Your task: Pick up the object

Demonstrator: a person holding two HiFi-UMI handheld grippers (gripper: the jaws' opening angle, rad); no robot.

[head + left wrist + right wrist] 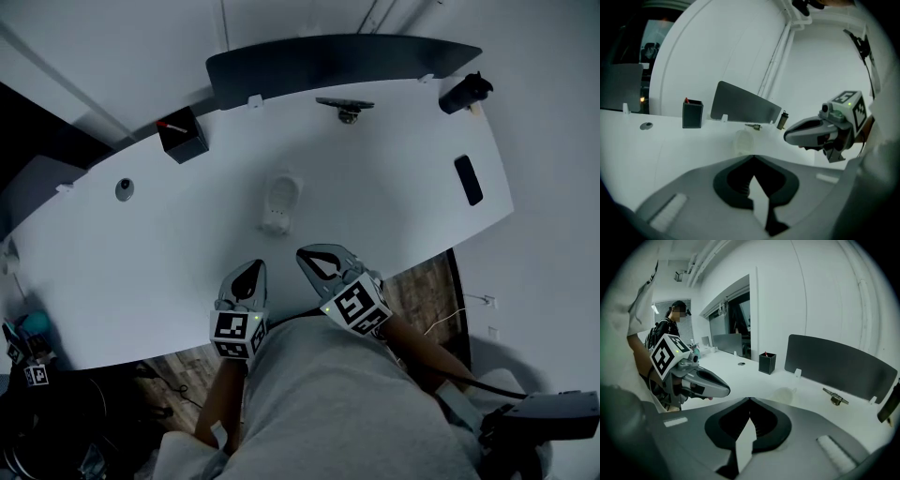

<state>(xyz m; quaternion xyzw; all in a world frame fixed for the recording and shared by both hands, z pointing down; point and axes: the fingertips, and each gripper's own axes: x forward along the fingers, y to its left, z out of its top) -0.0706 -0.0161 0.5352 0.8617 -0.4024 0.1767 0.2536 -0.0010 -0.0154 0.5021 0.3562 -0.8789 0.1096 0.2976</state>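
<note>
On the white table [394,202], the pale white object [280,201] sits near the middle, at roughly 12 o'clock from the left gripper [252,266] and 11 o'clock from the right gripper [306,252]. Both grippers hover over the near edge, apart from the object, their jaws clenched together on nothing. A black pen holder [182,137] stands at 10 o'clock from the object, a small metal piece [346,109] at 1 o'clock and a dark phone [468,179] at 3 o'clock.

No legible text or numbers anywhere.
</note>
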